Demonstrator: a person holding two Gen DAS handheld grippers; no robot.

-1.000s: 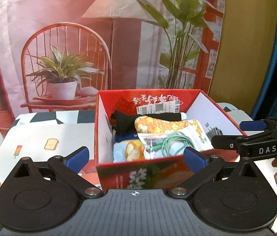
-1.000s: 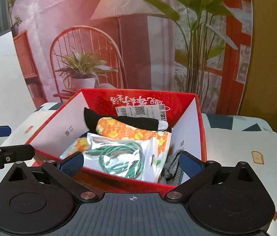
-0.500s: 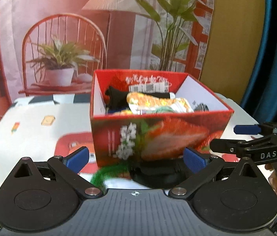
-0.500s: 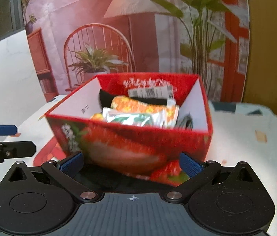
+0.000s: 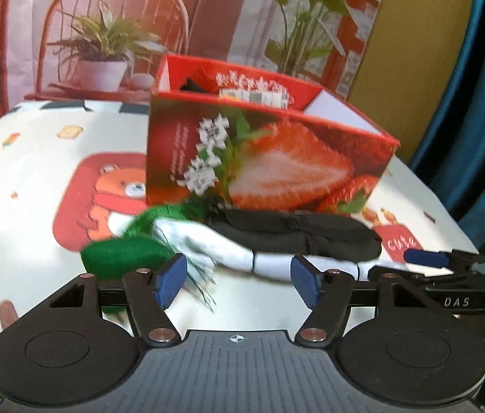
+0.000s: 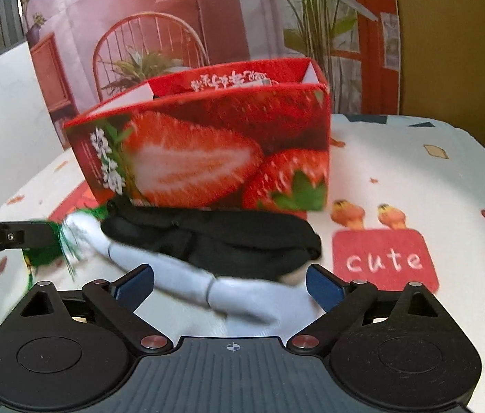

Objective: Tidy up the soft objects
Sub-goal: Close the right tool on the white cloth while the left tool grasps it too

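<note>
Your left hand-held gripper (image 5: pixel 239 284) and right hand-held gripper (image 6: pixel 230 287), jaws just narrowing yet gripping nothing, straddle the white plush radish (image 5: pixel 270 261) at lower centre. The black cloth bundle (image 5: pixel 294 235) lies across it before the strawberry box (image 5: pixel 266 161); closing carelessly could snag both.

I see a tabletop (image 5: pixel 35 158) w/ a white cloth printed w/ small cartoons: an orange bear on a red patch (image 5: pixel 104 189) at left, a red patch reading "cute" (image 6: pixel 385 261) at right, two small orange figures (image 6: pixel 368 214) just above it. Behind the tabletop hangs a printed backdrop (image 5: pixel 208 17): red wire-back chair (image 5: pixel 115 27) w/ a potted plant (image 5: pixel 104 51) on it, tall leafy plant (image 5: pixel 311 10) further right. Right of the backdrop I get a yellow wall (image 5: pixel 414 51), then a blue curtain (image 5: pixel 483 103). Frames are a bit blurred.
</note>
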